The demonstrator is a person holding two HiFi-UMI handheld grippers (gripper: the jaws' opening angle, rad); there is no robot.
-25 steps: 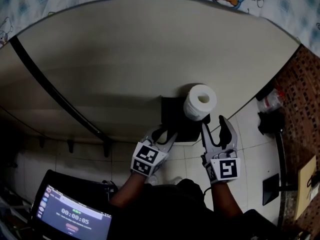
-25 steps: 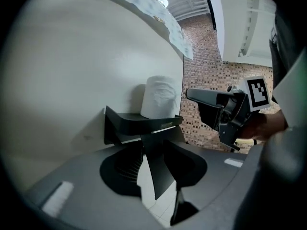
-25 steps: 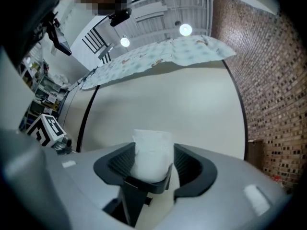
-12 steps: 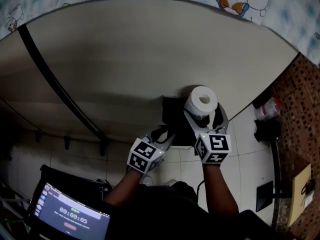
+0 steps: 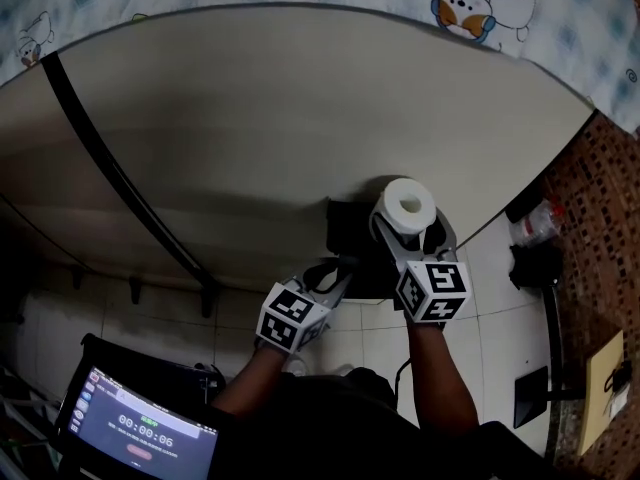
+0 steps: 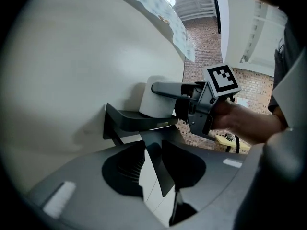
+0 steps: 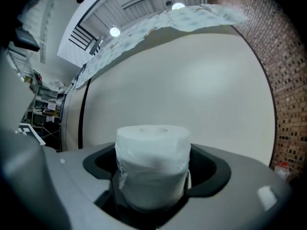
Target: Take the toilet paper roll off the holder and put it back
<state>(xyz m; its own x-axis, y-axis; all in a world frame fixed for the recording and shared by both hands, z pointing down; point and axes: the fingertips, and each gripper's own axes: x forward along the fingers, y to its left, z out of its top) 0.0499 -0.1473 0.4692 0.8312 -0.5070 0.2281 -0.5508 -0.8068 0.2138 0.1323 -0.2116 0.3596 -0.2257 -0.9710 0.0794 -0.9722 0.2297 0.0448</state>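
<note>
Left gripper: jaws half apart, just closed a little, nothing between them, tips at the holder edge. Roll stands on the holder, axis upright, between the 2 jaws of the right gripper, which have just closed onto its sides.

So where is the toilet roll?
The roll stands right of centre in the head view, on the holder, between the right gripper's jaws, which have just been closing.
</note>
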